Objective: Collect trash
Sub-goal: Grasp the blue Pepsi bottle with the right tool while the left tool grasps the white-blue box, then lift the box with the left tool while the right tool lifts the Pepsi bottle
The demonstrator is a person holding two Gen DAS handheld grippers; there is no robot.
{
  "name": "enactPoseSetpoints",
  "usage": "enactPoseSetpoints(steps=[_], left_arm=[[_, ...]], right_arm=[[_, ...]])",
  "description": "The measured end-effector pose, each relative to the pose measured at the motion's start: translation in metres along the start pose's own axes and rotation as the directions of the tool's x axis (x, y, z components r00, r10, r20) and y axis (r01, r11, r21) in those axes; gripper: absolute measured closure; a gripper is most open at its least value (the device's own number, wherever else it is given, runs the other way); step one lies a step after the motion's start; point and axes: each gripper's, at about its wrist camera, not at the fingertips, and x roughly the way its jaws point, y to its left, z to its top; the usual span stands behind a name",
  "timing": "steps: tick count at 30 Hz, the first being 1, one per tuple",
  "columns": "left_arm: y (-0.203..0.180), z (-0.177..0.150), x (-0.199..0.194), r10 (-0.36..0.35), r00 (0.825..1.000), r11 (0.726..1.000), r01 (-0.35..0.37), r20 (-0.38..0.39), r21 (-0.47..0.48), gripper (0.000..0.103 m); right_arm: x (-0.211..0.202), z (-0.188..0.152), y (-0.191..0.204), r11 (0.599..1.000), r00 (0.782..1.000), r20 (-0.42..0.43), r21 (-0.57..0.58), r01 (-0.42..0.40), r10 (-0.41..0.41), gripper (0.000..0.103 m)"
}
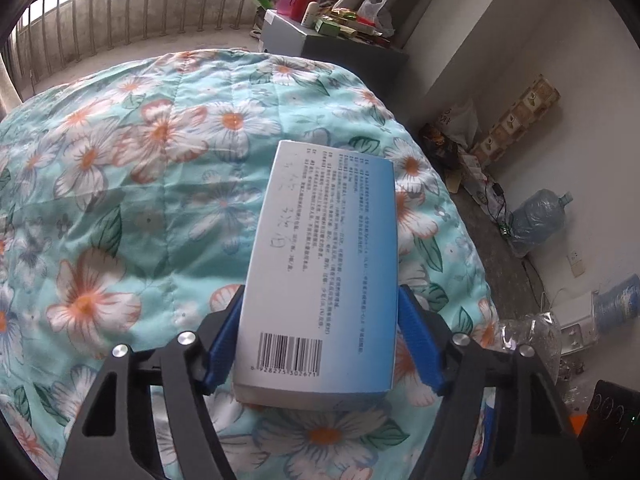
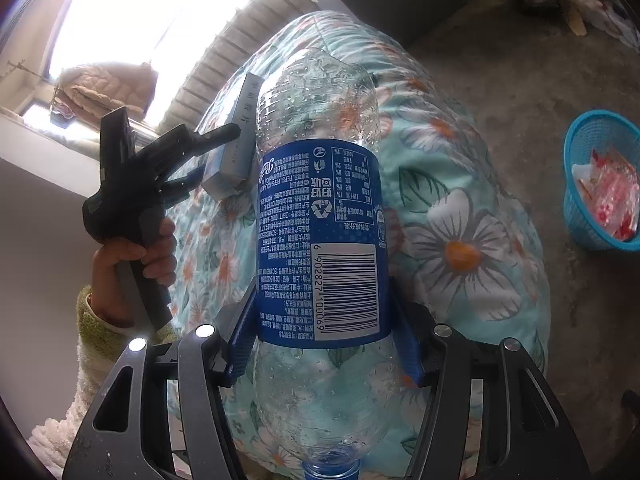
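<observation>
Left gripper [image 1: 320, 344] pinches barcoded box [image 1: 320, 272]; right gripper [image 2: 324, 340] pinches blue-labelled bottle [image 2: 320, 216], barcode 6902827100069; floral quilt [image 1: 120, 184].

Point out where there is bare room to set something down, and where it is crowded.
Free: the floral quilt between the window railing and the box, and the floor between quilt and blue basket. Crowded: the floor strip along the wall and the cabinet top.
</observation>
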Motion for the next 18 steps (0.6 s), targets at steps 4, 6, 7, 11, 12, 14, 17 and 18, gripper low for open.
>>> enactPoseSetpoints(steps=[4, 6, 7, 11, 12, 14, 17, 18], left_arm=[[0.011, -0.026, -0.031, -0.018, 1.000, 0.999, 0.019, 0.022, -0.027, 0.033], [0.020, -0.050, -0.051, -0.030, 0.999, 0.999, 0.031, 0.023, -0.042, 0.033], [0.025, -0.063, -0.061, -0.038, 0.999, 0.998, 0.039, 0.021, -0.052, 0.033], [0.044, -0.117, -0.094, -0.035, 0.999, 0.993, 0.037, 0.021, -0.109, 0.032], [0.046, -0.132, -0.102, -0.025, 1.000, 0.992, 0.027, 0.018, -0.122, 0.032], [0.050, -0.158, -0.112, -0.030, 1.000, 0.988, 0.028, -0.007, -0.151, 0.032], [0.050, -0.189, -0.123, -0.048, 0.998, 0.979, 0.041, -0.029, -0.202, 0.032], [0.048, -0.197, -0.126, -0.053, 0.998, 0.978, 0.046, -0.031, -0.202, 0.032]], right_arm=[[0.001, -0.002, 0.001, 1.000, 1.000, -0.004, 0.006, -0.011, 0.011, 0.047], [0.004, -0.005, 0.005, 1.000, 1.000, -0.015, 0.003, -0.019, 0.019, 0.047], [0.006, -0.007, 0.007, 1.000, 1.000, -0.020, -0.001, -0.022, 0.022, 0.047], [0.011, -0.011, 0.019, 0.999, 0.998, -0.050, -0.029, -0.030, 0.028, 0.047], [0.013, -0.013, 0.022, 0.999, 0.998, -0.057, -0.035, -0.030, 0.028, 0.047], [0.016, -0.016, 0.027, 0.998, 0.997, -0.073, -0.051, -0.034, 0.030, 0.047], [0.020, -0.021, 0.033, 0.997, 0.995, -0.093, -0.068, -0.036, 0.030, 0.047], [0.021, -0.023, 0.035, 0.997, 0.995, -0.100, -0.072, -0.036, 0.029, 0.047]])
